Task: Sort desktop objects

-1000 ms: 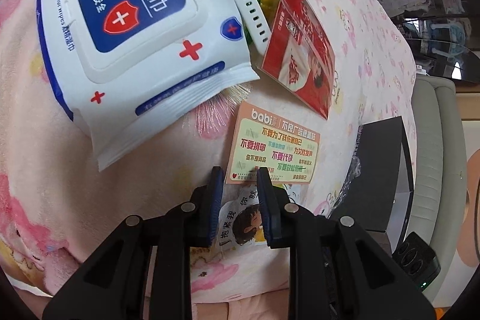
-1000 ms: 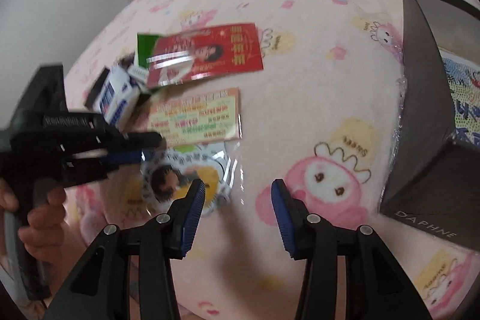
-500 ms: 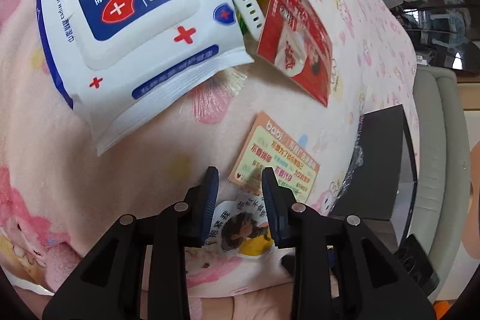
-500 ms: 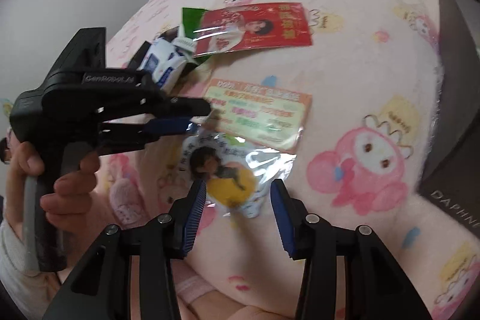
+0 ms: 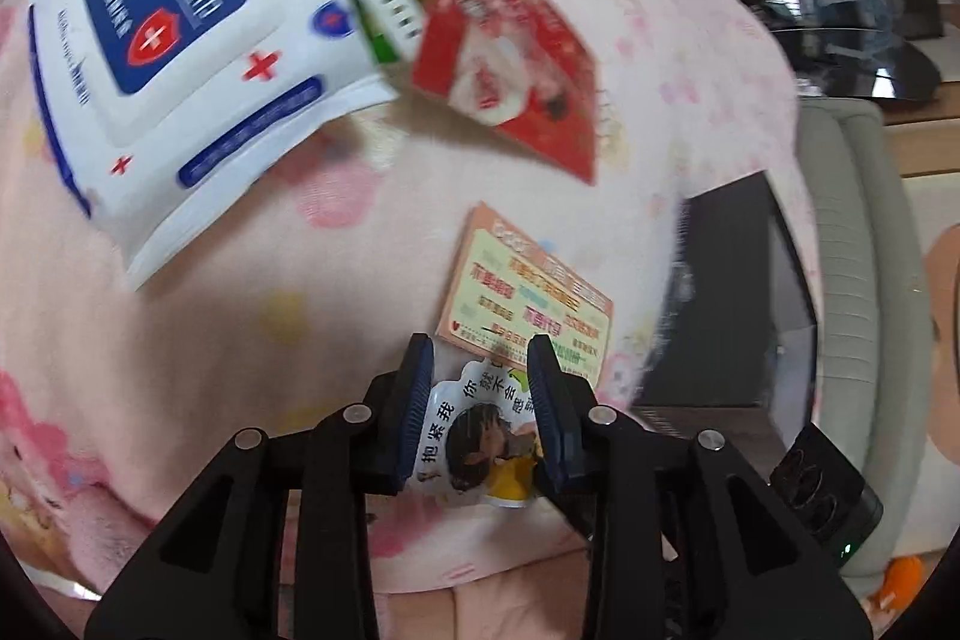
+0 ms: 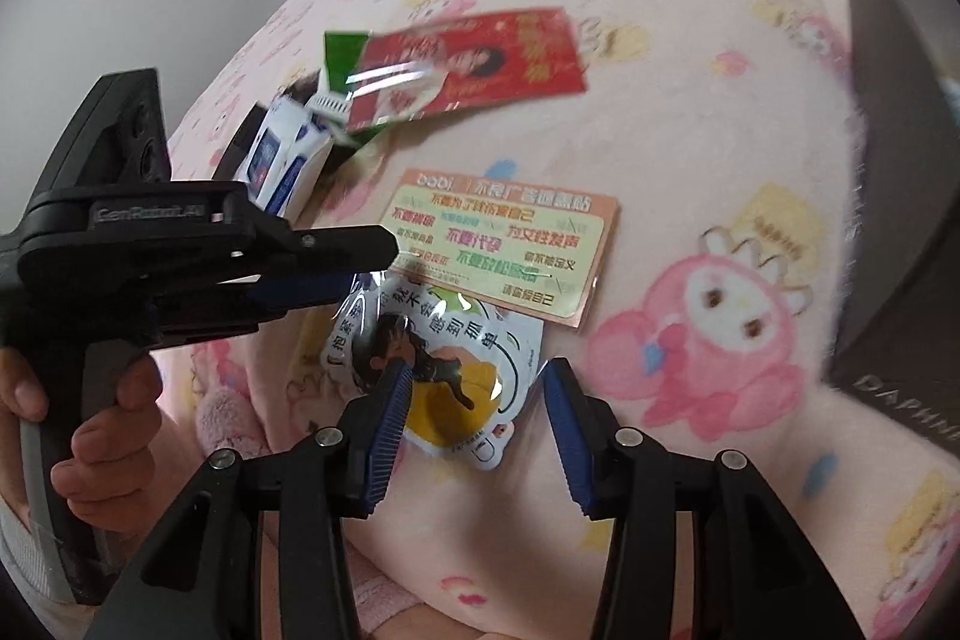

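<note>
Your left gripper (image 5: 477, 370) jaws were opening, pads astride die-cut sticker (image 6: 444, 370), not pinching. Right gripper (image 6: 477, 394) stood spread, empty. Sticker judged thin, floppy, slick: take by edge.

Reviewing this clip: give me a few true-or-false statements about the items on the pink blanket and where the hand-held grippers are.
1. The round cartoon sticker touches the orange card. True.
2. The wipes pack is mostly green. False: white and blue.
3. The red packet lies inside the dark box. False: it lies on the blanket.
4. The left hand-held gripper, its jaws opening, and the right hand-held gripper are both at the sticker. True.
</note>
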Available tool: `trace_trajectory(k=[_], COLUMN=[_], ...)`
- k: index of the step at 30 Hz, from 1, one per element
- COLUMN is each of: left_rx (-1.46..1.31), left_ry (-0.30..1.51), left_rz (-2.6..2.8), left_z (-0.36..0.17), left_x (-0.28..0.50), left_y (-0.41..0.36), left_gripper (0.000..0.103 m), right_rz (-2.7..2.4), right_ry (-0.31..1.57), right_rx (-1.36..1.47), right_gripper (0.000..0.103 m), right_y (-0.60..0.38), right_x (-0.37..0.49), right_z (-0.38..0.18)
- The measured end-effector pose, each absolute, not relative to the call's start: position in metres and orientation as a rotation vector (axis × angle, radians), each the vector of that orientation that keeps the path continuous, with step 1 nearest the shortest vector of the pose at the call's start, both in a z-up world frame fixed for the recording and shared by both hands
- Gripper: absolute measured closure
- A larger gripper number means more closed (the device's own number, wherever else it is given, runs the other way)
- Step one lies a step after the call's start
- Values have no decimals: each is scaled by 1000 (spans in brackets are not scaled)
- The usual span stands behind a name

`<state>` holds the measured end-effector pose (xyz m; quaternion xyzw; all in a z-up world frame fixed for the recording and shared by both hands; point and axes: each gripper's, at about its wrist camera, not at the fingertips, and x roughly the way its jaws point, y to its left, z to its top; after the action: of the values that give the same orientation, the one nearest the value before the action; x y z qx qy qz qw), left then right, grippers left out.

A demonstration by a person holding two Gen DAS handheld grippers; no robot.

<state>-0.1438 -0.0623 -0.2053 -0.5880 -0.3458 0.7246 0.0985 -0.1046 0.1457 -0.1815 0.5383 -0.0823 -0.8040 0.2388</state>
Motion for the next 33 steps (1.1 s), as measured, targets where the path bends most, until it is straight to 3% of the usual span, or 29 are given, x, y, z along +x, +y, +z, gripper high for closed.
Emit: trace_trajectory(k=[4,9,14,19,26,33], left_rx=[-1801,-1810,-1905,-1869,-1792,-1892], left_ry=[-1001,-1037,-948,-857,-861,-821], left_rz=[2160,2183,2143,2135,2143,2166], left_z=[-212,-213,-223,-217,-206,-217], left_x=[-145,-141,-144,-143,-141,-143], left_y=[-64,-71,-58,-45,-45,-41], left_gripper=[71,71,71,69,68,69], right_rz=[-2263,-2243,-2239,-2195,-2218,-2236], right_ry=[-319,-238,-177,-242,-316,-290], right_rx=[1417,1531,1569,1533,1444,1520], right_gripper=[60,60,60,60,61,61], right_y=[165,155,146,147,152,156], right_x=[-109,-111,-112,-111,-106,-109], right_z=[-164,-184,-199,-198,-177,-185])
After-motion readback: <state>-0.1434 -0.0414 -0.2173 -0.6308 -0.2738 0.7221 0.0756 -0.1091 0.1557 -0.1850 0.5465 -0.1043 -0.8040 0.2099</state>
